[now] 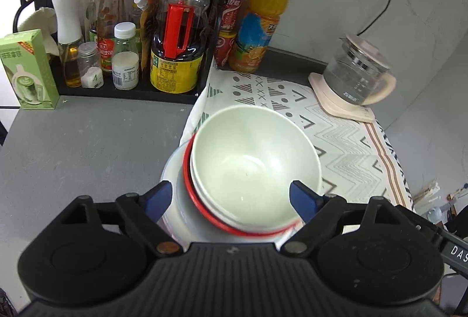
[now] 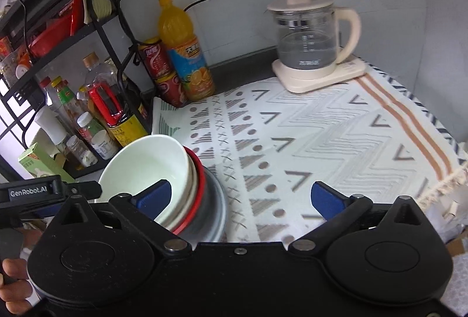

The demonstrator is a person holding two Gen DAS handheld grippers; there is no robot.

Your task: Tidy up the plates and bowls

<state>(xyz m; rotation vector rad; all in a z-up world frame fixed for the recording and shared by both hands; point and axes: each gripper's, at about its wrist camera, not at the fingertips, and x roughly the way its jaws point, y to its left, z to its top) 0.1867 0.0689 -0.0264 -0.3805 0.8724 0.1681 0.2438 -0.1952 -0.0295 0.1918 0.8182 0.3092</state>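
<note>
Both pairs of tongs are seen spread wide with nothing gripped. The left tongs point(image 1: 231, 201) are poised above a stack of bowls point(image 1: 251, 162), a blue pad at either side of the pale green top bowl and clear of its rim. The right tongs point(image 2: 241, 198) are held just beside the stack, over the patterned cloth point(image 2: 336, 141). The bowls are nested on white plates point(image 2: 218, 210) at the cloth's edge on the grey worktop point(image 1: 87, 147). The stacking appears finished; the tongs are best lifted straight away so the slightly tilted bowls are not nudged. Behind are seen a condiment rack point(image 1: 125, 91) and a glass kettle point(image 2: 310, 44).
</note>
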